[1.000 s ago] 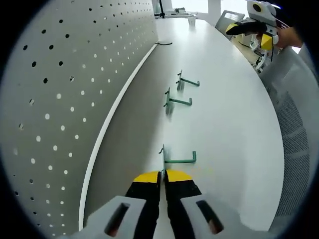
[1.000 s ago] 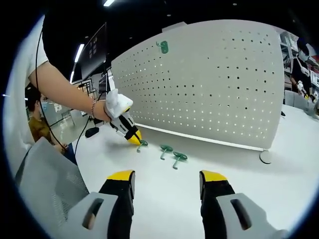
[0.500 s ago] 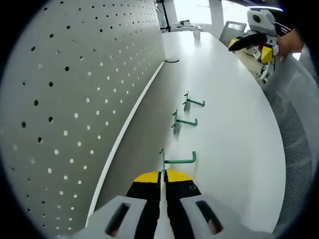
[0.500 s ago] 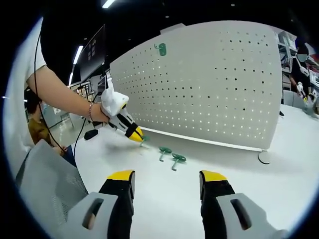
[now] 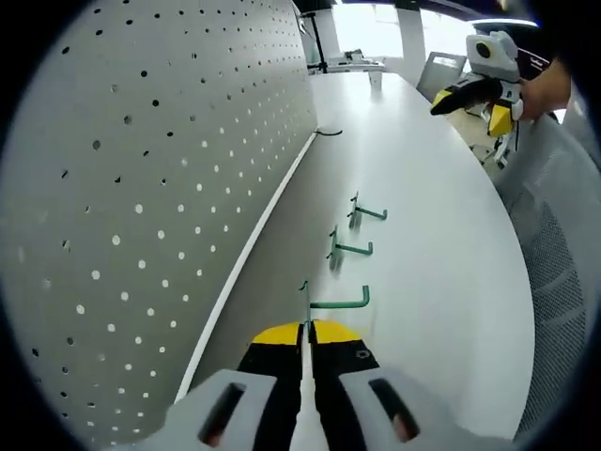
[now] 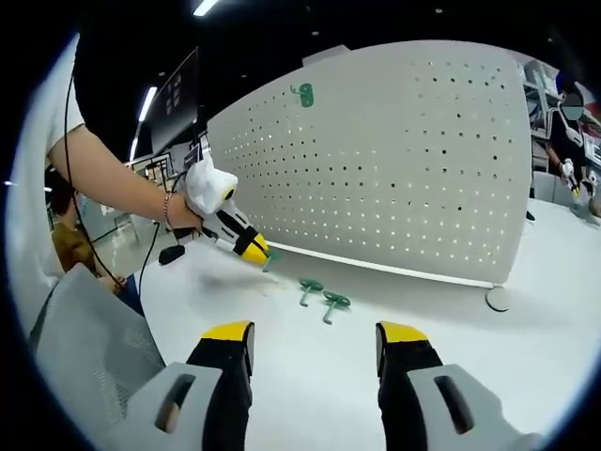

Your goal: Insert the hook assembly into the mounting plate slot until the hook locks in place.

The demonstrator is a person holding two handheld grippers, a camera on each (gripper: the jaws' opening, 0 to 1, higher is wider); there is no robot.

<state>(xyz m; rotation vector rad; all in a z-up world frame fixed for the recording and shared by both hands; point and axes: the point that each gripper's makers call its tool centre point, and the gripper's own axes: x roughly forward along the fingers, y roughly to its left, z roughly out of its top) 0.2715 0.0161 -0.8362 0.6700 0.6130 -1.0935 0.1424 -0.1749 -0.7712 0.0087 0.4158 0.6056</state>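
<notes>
My left gripper (image 5: 307, 331) is shut on a green hook (image 5: 333, 303), held just above the white table, next to the pegboard mounting plate (image 5: 141, 188). The right gripper view shows that left gripper (image 6: 252, 249) in a person's hand, with the hook (image 6: 269, 256) at its yellow tips, a little off the table. Two more green hooks (image 6: 309, 286) (image 6: 333, 303) lie flat in front of the plate (image 6: 394, 169). Another green hook (image 6: 302, 93) hangs near the plate's top edge. My right gripper (image 6: 315, 343) is open and holds nothing, well back from the hooks.
The two loose hooks (image 5: 349, 249) (image 5: 368, 212) lie beyond the held one. The plate's round foot (image 6: 498, 299) rests on the table at the right. A grey mesh chair back (image 6: 84, 348) stands at the table's near left. My right gripper (image 5: 479, 89) shows far off at the table's edge.
My left gripper has lifted the hook off the table and carried it slightly toward the plate. The two loose hooks and my right gripper have stayed put.
</notes>
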